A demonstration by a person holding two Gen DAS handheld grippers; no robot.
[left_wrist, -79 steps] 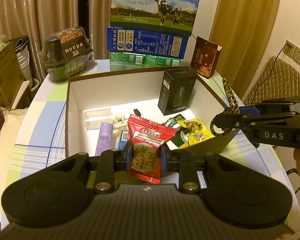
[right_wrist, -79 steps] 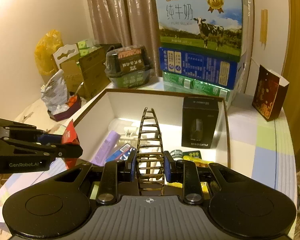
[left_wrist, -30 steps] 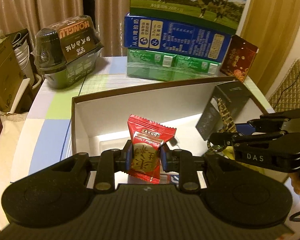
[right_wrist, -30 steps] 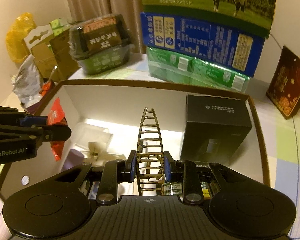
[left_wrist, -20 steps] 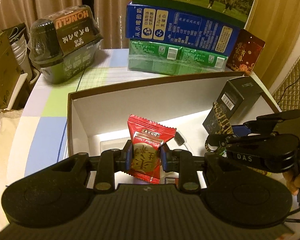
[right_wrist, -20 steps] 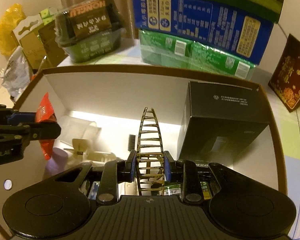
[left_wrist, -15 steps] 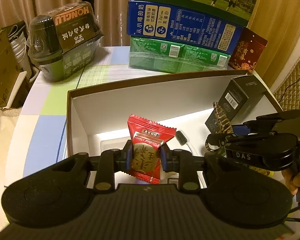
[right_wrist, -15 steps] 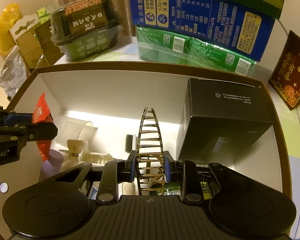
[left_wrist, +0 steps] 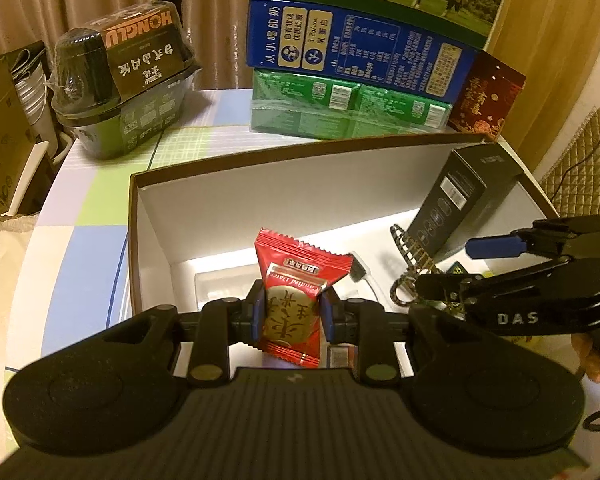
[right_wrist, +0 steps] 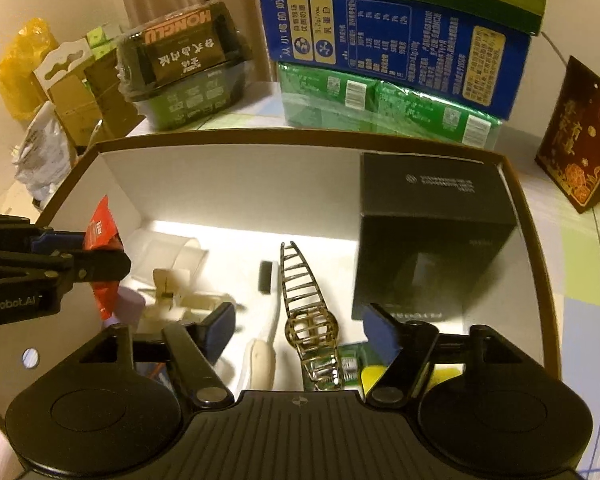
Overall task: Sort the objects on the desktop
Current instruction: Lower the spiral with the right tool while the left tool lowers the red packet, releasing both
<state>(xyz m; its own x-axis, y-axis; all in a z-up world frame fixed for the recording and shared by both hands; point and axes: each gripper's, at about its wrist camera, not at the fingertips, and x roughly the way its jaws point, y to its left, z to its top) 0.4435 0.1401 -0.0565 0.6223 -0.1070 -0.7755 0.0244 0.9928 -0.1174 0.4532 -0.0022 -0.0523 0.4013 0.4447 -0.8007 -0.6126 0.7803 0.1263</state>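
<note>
Right wrist view: my right gripper (right_wrist: 298,330) stands spread wide over the box (right_wrist: 236,184), and the clip (right_wrist: 306,312) lies free on the floor between its fingers, beside the toothbrush (right_wrist: 266,320). To its left, my left gripper (left_wrist: 292,314) clamps the red candy (left_wrist: 294,300) upright above the box.

This is a room in a home, lit by warm lamp light. Long beige curtains (left_wrist: 52,20) hang behind the counter (left_wrist: 84,184), which has a pastel checked cloth, and a quilted chair (left_wrist: 580,160) stands at its side. Stacked milk cartons (left_wrist: 364,56), a wrapped set of bowls (left_wrist: 128,80) and cardboard boxes (right_wrist: 80,92) of household goods stand around.
</note>
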